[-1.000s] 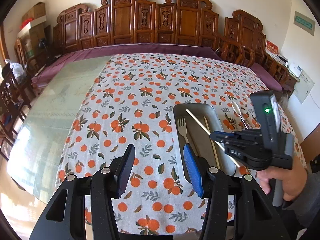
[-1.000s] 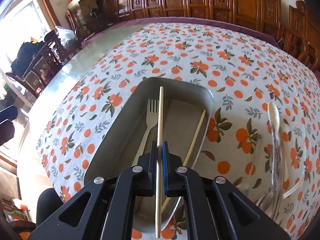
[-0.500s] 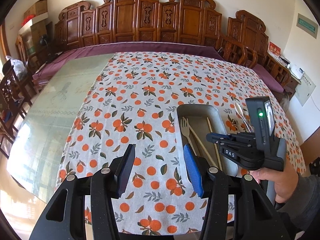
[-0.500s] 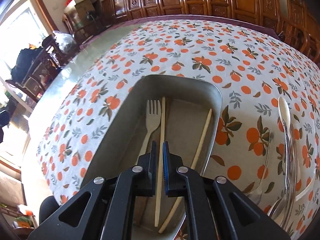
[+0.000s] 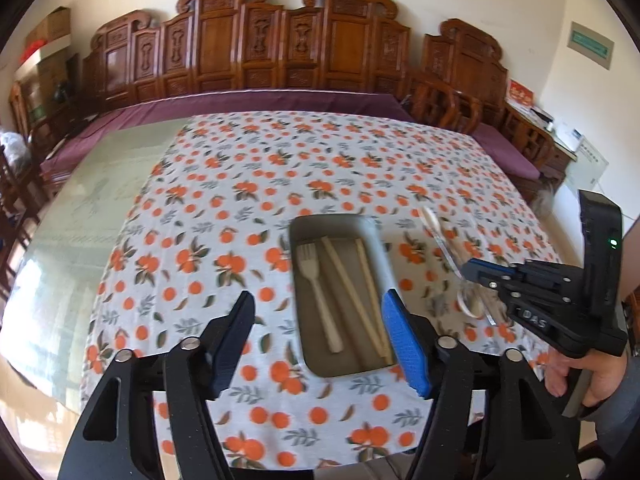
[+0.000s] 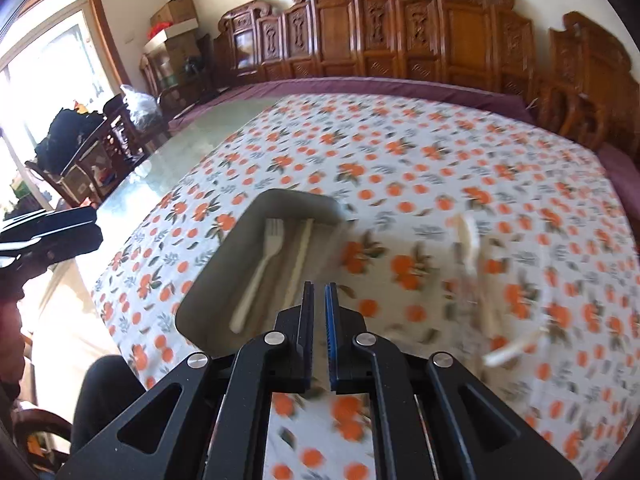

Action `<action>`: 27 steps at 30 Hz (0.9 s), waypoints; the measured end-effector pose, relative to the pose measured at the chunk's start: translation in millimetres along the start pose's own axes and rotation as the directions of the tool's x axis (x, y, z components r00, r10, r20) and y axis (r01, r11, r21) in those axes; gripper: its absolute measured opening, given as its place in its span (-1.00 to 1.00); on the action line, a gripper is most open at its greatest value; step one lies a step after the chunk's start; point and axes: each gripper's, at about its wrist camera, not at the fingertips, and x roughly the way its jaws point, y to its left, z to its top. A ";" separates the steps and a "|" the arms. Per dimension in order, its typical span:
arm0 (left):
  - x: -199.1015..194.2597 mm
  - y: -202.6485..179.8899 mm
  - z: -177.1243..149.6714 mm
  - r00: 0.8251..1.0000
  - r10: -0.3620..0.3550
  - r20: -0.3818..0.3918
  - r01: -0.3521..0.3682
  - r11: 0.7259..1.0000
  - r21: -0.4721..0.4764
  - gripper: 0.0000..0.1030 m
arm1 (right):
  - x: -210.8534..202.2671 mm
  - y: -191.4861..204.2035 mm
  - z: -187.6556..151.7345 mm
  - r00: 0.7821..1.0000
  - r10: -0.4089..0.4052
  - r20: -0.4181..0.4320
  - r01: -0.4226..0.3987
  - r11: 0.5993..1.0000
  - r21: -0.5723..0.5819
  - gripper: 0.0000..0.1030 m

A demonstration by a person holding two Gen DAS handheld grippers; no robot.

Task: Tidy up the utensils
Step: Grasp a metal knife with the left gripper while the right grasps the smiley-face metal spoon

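Since a second ago the chopstick has left the right gripper and now lies in the tray; that gripper has lifted clear, its jaws nearly together with a thin gap and nothing between them. White letters on its side, seen from the left wrist view, read "DAS". The left gripper hangs above the near edge of the table, jaws spread wide and empty.

In the grey metal tray lie a pale fork on the left and two chopsticks beside it, all pointing roughly lengthwise. To the tray's right, on the orange-print tablecloth, is a loose cluster of pale and clear plastic utensils, too blurred in the right wrist view to count. Beyond the tray the cloth runs bare to the far edge, where a purple border meets carved wooden chairs. Left of the cloth, the glass tabletop is uncovered.
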 end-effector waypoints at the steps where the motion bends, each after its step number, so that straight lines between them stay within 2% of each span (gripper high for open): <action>1: -0.8 -3.7 0.5 1.000 -0.003 0.002 0.003 1.000 0.005 0.38 | -9.1 -6.1 -2.7 1.000 -0.011 0.005 0.011 1.000 0.002 -0.86; 4: -4.4 -23.2 2.8 1.000 -0.020 0.014 0.020 0.999 0.030 0.46 | -32.3 -23.5 -9.6 0.999 -0.045 0.024 0.044 0.999 0.016 -0.86; 8: -8.6 -43.2 3.5 0.999 -0.047 0.018 0.046 0.998 0.047 0.46 | -57.4 -46.0 -19.1 0.996 -0.077 0.040 0.075 0.996 0.050 -0.85; 15: -10.4 -66.6 2.1 0.998 -0.059 0.018 0.058 0.995 0.080 0.46 | -78.6 -69.3 -33.5 0.993 -0.114 0.040 0.111 0.990 0.085 -0.79; 22: 9.4 -83.8 3.9 0.997 -0.071 -0.002 0.070 0.991 0.113 0.46 | -64.3 -86.1 -40.6 0.994 -0.110 0.028 0.107 0.990 0.093 -0.78; 27: 42.4 -98.7 6.7 0.995 -0.089 -0.050 0.095 0.987 0.130 0.46 | -40.8 -95.4 -42.1 0.996 -0.090 0.003 0.089 0.991 0.097 -0.79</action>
